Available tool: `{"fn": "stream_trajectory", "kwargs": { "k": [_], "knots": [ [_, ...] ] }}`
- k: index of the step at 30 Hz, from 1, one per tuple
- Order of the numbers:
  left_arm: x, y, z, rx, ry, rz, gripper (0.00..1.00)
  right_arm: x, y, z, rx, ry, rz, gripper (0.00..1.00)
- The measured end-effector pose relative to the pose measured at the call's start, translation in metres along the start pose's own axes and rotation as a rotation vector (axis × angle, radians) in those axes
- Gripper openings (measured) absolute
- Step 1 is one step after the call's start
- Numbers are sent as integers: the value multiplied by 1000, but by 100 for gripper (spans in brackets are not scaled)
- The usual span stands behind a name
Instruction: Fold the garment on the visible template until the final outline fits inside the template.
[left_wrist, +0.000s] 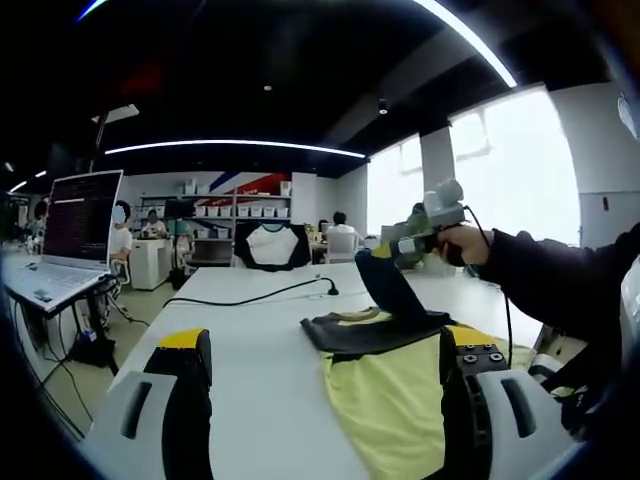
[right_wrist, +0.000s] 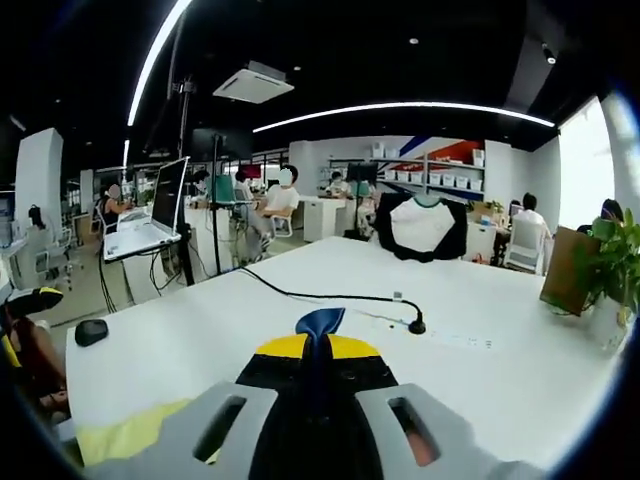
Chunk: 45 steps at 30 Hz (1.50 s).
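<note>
Table near side: the white table lies bare between the left gripper and the cable, open for a pass.
Cable: a black cable runs across the table beyond the garment, ending in a small plug.
Mouse: a dark mouse sits near the table's edge, well apart from the garment.
Far half: past the cable the table is open up to a black-and-white shirt standing at the far end.
Right edge: a potted plant and a brown box crowd that side.
Over the garment: the right gripper, with the hand on it, holds a dark sleeve up, blocking the way above the collar.
Laptop side: a laptop on a stand sits off the table.
</note>
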<state>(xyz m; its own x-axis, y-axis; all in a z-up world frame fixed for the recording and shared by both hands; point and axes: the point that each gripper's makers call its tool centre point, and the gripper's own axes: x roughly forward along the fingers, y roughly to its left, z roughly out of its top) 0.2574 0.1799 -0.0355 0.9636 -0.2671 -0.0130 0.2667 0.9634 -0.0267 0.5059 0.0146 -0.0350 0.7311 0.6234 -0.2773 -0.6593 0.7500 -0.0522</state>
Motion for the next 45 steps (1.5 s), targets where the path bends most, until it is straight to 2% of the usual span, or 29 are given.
{"fn": "stream_trajectory", "kwargs": {
  "k": [11, 22, 32, 37, 45],
  "knots": [
    [-3, 2, -4, -2, 6, 15, 100, 30, 34, -51, 47, 80, 54, 2],
    [-1, 5, -9, -10, 24, 19, 100, 46, 68, -100, 114, 178, 107, 3],
    [2, 9, -14, -17, 40, 27, 100, 53, 79, -124, 114, 222, 120, 4],
    [0, 10, -13, -19, 38, 30, 100, 53, 86, -137, 139, 269, 131, 4],
    [-1, 16, -13, -23, 44, 45, 100, 52, 94, -133, 158, 264, 149, 10]
  ]
}}
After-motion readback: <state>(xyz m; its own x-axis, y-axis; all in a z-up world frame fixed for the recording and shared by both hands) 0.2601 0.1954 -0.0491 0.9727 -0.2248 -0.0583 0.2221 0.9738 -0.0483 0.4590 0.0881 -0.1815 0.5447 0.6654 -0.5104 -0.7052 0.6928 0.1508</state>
